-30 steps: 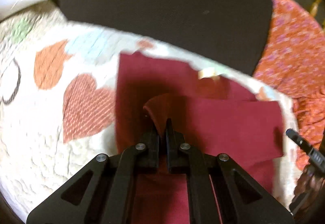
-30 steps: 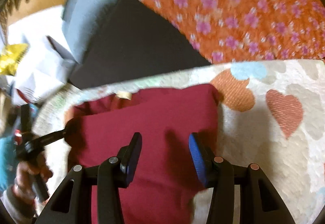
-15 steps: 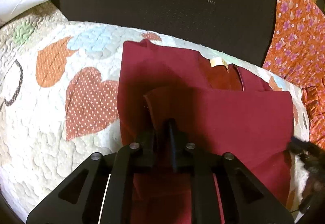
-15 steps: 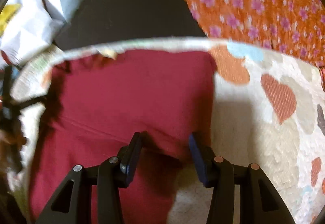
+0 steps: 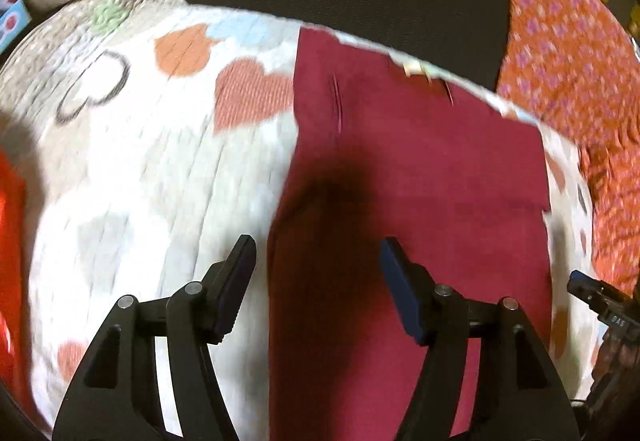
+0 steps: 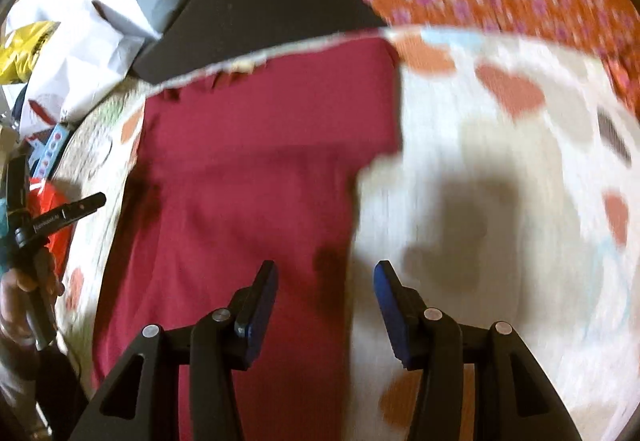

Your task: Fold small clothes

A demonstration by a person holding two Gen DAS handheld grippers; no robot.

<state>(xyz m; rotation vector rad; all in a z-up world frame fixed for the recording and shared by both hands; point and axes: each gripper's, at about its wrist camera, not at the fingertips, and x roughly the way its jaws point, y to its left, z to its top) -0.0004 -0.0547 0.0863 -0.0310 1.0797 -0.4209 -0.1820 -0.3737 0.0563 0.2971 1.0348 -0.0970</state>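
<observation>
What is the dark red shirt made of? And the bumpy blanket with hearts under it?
The dark red shirt looks like soft knit cloth, probably cotton: matte, no shine, lying limp and flat. The heart blanket looks like a padded quilt: pale fabric puckered by wavy stitching lines, with printed hearts. Blur hides the fine weave, so this is a best guess.

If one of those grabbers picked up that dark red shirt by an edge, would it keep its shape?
Probably not. The red shirt lies flat and thin on the quilt, so it would likely droop. Its folded-in sides may fall open. It looks light, unlikely to slip from padded fingers.
</observation>
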